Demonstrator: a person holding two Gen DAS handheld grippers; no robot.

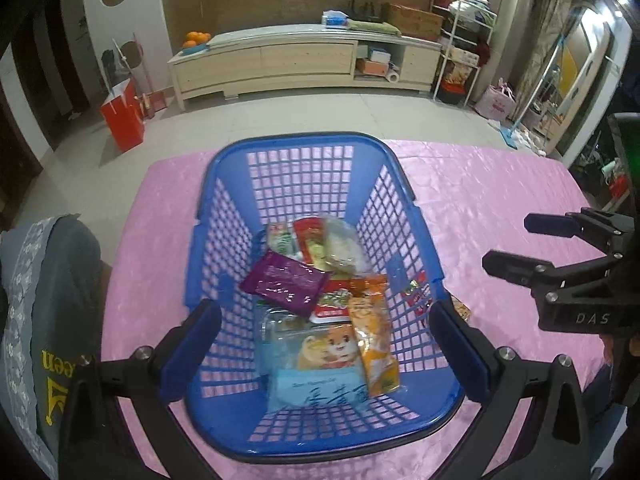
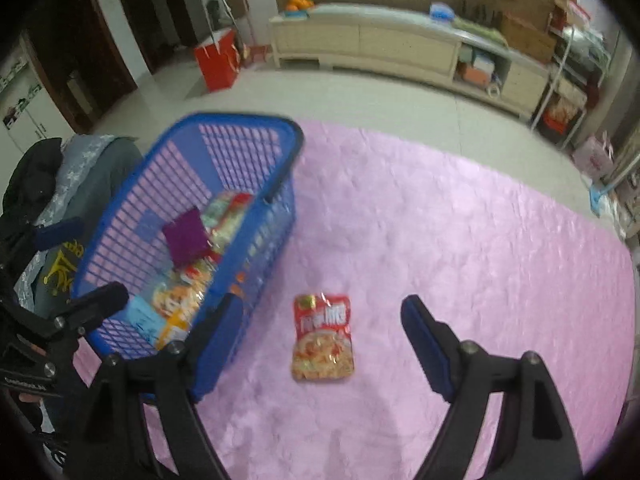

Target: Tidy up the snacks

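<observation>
red snack packet point(image 2: 323, 338) outside basket point(image 2: 256, 128)

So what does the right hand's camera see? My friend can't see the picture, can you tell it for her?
One red snack packet lies flat on a pink cloth, between the open right gripper fingers, which do not touch it. To its left stands a blue basket with several snack packets inside, and the left gripper shows at the left edge beside the basket.
</observation>
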